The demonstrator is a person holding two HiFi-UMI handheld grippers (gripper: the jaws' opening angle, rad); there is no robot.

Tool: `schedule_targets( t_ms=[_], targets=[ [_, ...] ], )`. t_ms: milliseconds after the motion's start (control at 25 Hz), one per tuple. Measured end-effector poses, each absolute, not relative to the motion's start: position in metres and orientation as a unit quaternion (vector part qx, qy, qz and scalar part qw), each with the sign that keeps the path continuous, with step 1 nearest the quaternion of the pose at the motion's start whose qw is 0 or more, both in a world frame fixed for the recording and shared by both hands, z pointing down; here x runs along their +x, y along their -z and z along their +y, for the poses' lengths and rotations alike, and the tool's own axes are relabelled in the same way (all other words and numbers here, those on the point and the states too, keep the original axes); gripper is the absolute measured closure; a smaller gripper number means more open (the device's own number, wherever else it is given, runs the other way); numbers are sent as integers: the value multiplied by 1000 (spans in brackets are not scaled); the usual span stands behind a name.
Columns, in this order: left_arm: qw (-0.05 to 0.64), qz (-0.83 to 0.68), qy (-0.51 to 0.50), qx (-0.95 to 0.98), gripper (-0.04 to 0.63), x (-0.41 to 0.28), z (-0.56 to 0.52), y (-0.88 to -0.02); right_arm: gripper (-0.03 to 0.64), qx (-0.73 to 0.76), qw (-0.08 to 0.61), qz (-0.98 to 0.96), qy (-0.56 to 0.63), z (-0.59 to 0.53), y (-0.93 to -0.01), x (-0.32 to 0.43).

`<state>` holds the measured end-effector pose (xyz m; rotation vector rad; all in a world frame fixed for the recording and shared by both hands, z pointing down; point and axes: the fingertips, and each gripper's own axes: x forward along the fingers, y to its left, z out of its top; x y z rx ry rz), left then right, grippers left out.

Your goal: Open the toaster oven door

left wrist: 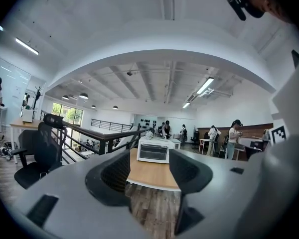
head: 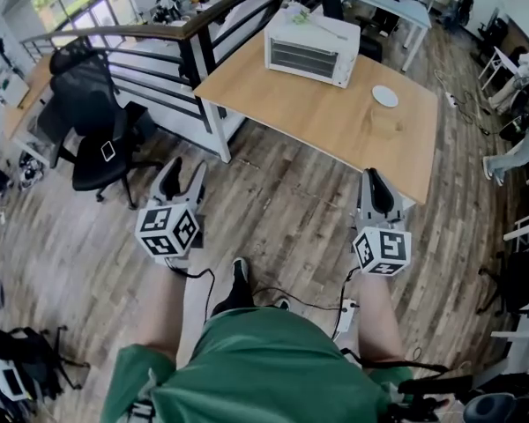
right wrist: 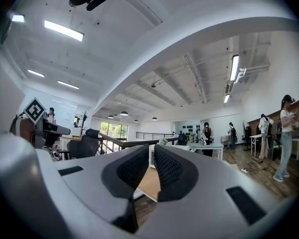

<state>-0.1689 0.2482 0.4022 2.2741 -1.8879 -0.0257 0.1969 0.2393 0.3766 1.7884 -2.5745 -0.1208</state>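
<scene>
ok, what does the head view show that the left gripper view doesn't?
Head view only: white plate on the wooden table, the person's green shorts and black shoe.
Left gripper view only: the ceiling and its strip lights.
Both: toaster oven, door shut, on that table; black office chair; railing.
</scene>
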Motion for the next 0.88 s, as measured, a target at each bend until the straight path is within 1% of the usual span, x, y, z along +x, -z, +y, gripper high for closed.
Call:
schedule_targets(
  t_ms=[160,400,440,880],
  targets=[
    [99,-627,9,772,336,-194,209,-412,575,583,10,-812,30,207,-383,178],
    [113,-624,18,773,336,-254,137,-421,484,597,18,-802,30,147,-380,131],
    [115,-621,20,775,336,-261,126,-422,477,599,20,-800,31,138,-379,123],
    [140,-589,30,796,336,-314,35,-443,468,624,40,-780,19,69,-383,64]
  ],
)
